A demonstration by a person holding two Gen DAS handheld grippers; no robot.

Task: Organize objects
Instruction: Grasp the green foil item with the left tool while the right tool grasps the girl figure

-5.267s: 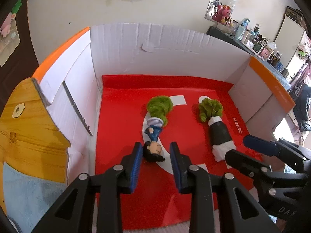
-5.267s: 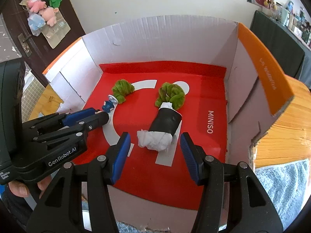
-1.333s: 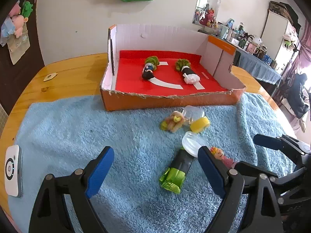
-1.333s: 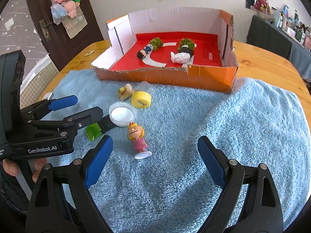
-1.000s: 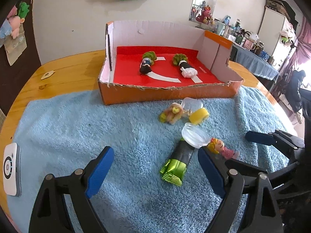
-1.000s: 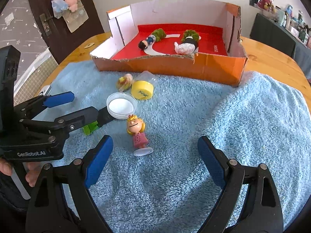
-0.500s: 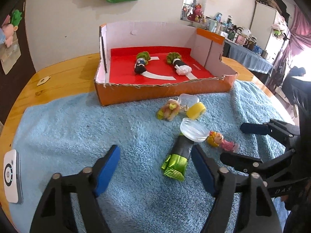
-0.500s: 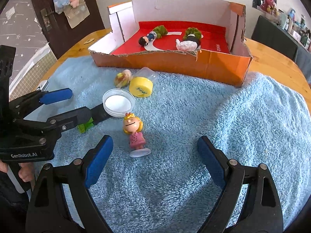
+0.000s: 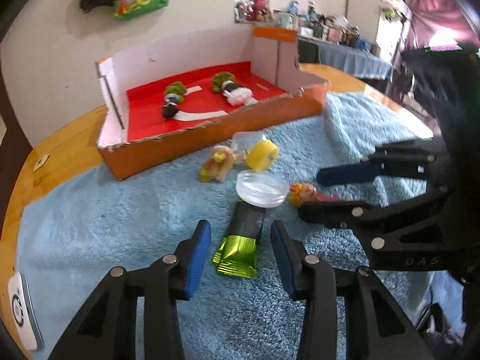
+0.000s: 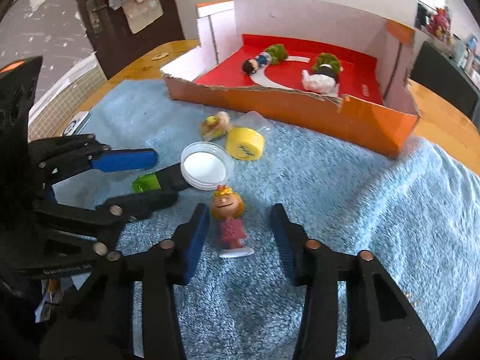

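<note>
My left gripper is open, its jaws either side of the green end of a black and green packet lying on the blue towel. My right gripper is open around a small doll in a pink dress that lies on the towel. The doll also shows in the left wrist view, and the packet in the right wrist view. A clear round lid rests over the packet's far end. The orange cardboard box holds two green-haired figures.
A yellow cap with a clear cup and a small furry toy lie between the lid and the box. A white device lies at the towel's left edge. The round wooden table extends around the towel.
Both grippers have moved forward and lower and narrowed their jaws. The left one now straddles the packet and the right one now straddles the doll.
</note>
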